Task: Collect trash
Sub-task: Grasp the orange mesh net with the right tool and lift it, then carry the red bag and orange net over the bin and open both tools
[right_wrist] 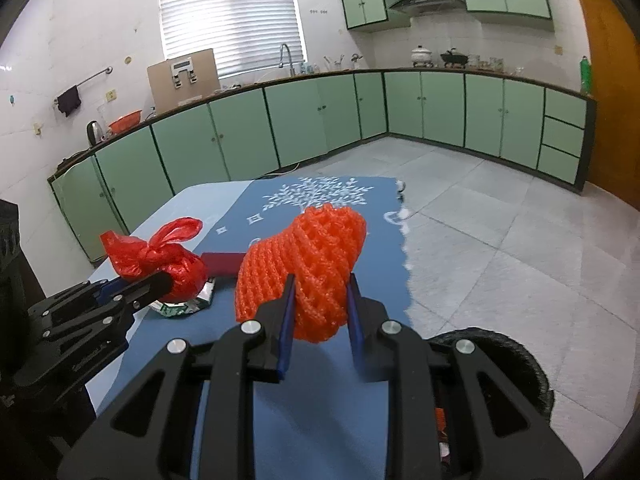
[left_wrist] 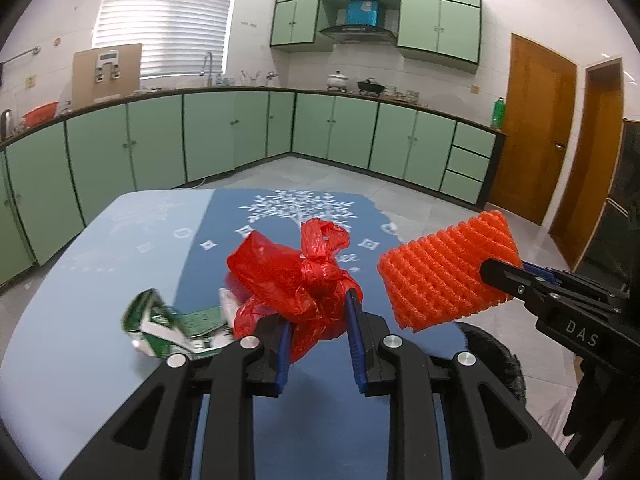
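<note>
Jaws: left gripper (left_wrist: 318, 320) clamped on the knotted red plastic bag (left_wrist: 296, 276); right gripper (right_wrist: 320, 304) clamped on the orange foam net sleeve (right_wrist: 304, 268); both items were held above the table (left_wrist: 100, 248). Table: blue cloth with a white tree motif (left_wrist: 300, 208) at twelve o'clock of the left gripper. Black round bin (right_wrist: 508, 356): rim showed past the table edge, at four o'clock of the right gripper. Crumpled green-and-white carton (left_wrist: 168, 326): lay on the cloth at nine o'clock of the left gripper, just beside the bag. Dark red flat item (right_wrist: 222, 263): lay between bag and sleeve in the right view; kind not determinable.
</note>
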Action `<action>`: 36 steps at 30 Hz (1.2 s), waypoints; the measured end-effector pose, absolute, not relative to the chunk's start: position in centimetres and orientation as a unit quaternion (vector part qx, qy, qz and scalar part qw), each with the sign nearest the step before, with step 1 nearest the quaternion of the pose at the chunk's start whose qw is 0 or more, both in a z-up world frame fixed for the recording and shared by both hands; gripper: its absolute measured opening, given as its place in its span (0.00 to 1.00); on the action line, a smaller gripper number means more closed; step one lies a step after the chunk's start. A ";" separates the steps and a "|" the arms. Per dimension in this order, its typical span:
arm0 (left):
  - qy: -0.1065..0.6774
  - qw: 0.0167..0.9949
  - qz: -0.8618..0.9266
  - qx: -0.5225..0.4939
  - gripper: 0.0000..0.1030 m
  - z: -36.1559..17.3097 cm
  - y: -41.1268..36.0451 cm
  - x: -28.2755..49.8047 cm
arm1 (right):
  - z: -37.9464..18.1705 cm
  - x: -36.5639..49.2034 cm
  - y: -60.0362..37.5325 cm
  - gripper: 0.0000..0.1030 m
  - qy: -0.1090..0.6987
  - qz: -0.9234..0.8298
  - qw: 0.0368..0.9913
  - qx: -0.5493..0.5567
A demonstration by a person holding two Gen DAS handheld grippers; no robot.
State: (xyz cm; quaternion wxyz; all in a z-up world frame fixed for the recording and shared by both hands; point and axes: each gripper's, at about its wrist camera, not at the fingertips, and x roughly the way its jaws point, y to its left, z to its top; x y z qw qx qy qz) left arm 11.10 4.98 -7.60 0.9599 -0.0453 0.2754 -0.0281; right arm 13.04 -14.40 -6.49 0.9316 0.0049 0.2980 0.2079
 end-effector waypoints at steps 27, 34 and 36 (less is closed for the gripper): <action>0.269 0.943 -0.193 -0.008 0.24 -8.4 -12.0 14.6 | -7.7 11.5 -30.6 0.22 0.292 0.045 0.955 0.022; 0.279 0.935 -0.220 -0.010 0.24 -10.0 -14.9 15.9 | -10.1 11.5 -33.8 0.22 0.310 0.011 0.950 0.030; 0.283 0.932 -0.225 -0.006 0.24 -10.6 -15.5 16.1 | -10.7 11.8 -34.1 0.22 0.315 0.006 0.948 0.031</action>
